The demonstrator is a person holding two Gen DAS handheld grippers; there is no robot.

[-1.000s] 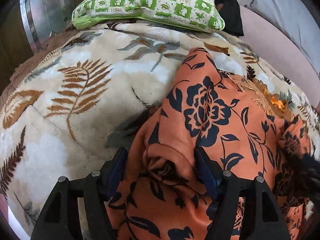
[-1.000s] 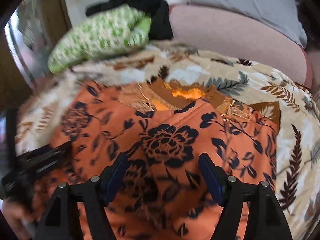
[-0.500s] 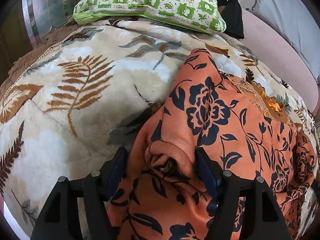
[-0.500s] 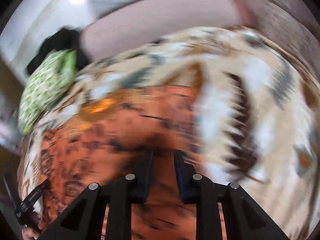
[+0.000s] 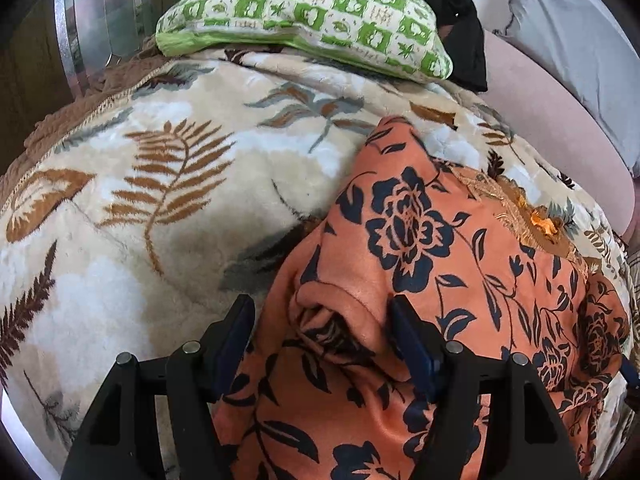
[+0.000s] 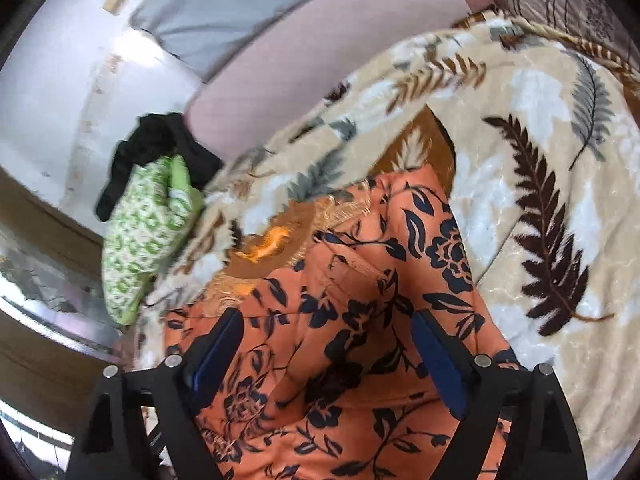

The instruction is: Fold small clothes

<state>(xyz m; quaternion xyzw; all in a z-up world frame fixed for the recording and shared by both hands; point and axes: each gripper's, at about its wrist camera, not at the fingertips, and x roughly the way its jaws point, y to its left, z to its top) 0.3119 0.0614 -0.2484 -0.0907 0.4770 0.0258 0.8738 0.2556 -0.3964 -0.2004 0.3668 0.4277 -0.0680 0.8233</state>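
A big cream blanket (image 5: pixel 168 216) with brown fern leaves is spread over pretty much the whole bed, and a pink sheet (image 5: pixel 548 120) is seen along its far edge. On the blanket's right half, the orange floral garment (image 5: pixel 472 264) is laid out, bunched and creased, with a gold-embroidered neckline (image 5: pixel 532 224) turned toward the pink sheet. A green checked pillow (image 5: pixel 312 12) is parked at the head of the bed, with a black cloth (image 5: pixel 460 4) heaped just behind it.

The left gripper (image 5: pixel 322 332) is spread wide over a raised fold of the garment, blue pads on either side; actual contact can't be made out. The right gripper (image 6: pixel 326 346) is also opened wide, held over the orange fabric near the neckline; nothing is pinched by it.
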